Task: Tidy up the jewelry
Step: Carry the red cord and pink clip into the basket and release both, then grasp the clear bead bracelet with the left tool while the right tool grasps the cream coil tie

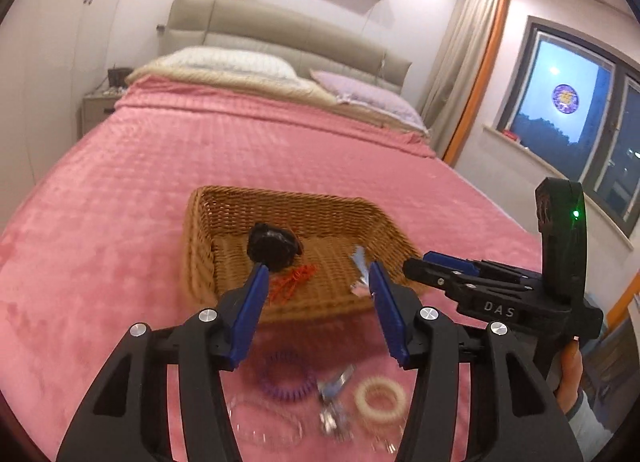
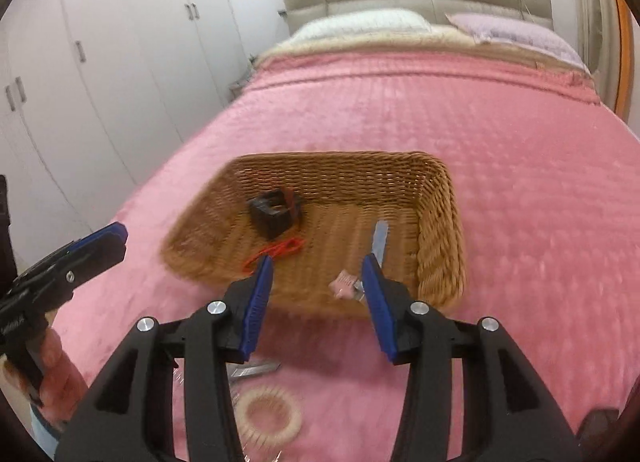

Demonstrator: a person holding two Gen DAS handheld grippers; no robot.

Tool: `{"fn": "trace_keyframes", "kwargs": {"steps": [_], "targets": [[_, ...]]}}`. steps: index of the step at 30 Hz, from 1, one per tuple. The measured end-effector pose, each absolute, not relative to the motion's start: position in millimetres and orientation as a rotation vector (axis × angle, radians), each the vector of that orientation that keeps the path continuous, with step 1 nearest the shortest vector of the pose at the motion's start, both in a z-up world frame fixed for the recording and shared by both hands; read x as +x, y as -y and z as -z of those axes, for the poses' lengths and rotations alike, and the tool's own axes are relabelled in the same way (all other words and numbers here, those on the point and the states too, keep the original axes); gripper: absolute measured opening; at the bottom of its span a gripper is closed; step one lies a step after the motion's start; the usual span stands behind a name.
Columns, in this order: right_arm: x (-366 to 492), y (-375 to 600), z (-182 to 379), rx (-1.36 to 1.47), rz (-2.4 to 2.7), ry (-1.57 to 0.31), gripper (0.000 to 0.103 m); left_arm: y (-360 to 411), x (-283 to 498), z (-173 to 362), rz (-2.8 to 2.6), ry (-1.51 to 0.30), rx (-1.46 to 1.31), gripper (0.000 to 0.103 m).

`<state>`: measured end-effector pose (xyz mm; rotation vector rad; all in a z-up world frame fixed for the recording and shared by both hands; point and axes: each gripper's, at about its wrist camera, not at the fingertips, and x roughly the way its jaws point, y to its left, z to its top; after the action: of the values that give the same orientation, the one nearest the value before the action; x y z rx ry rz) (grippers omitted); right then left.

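The left hand-held gripper [image 1: 318, 274] stood with its blue pads apart and nothing between them, poised over the near edge of the wicker basket [image 1: 224, 213]; the right hand-held gripper [image 2: 318, 268] likewise stood parted and empty, just short of the same near edge; a hand [image 2: 56, 374] gripped the left tool's handle at the lower left of the right wrist view.

Inside the basket lay a black hair accessory [image 1: 274, 248] towards the far left corner, a red string piece [image 1: 292, 282] just nearer than it, and a pale blue hair clip [image 2: 380, 240] with a small pink star piece [image 2: 343, 282] towards the right wall; the blur left their finer detail unclear.

On the pink blanket [image 1: 120, 181] at the foot edge of the bed, nearer than the basket, lay a purple spiral hair tie [image 1: 286, 380], a silver clip [image 1: 334, 402], a cream spiral hair tie [image 1: 380, 400] and a clear beaded bracelet [image 1: 266, 426], close together but blurred.

Farther off, two pillows [image 1: 232, 63] rested against a grey padded headboard [image 1: 280, 27]; white wardrobes [image 2: 120, 41] lined the left wall; a nightstand [image 1: 98, 109] stood at the bed's far left corner; a curtain [image 1: 464, 61] hung beside a window [image 1: 568, 101] showing dusk.
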<state>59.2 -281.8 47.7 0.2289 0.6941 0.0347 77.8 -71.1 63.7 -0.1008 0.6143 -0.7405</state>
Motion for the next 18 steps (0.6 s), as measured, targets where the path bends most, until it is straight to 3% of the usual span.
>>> {"fn": "trace_keyframes", "kwargs": {"steps": [9,18], "targets": [[3.2,251.6,-13.0,0.210,-0.036,-0.716,0.043,38.4,19.6,-35.2,0.697,-0.635,-0.105,0.050],[5.2,250.9,34.3,0.298,-0.042,-0.832,0.033,29.8,45.7,27.5,0.517,-0.806,-0.100,0.049]]}}
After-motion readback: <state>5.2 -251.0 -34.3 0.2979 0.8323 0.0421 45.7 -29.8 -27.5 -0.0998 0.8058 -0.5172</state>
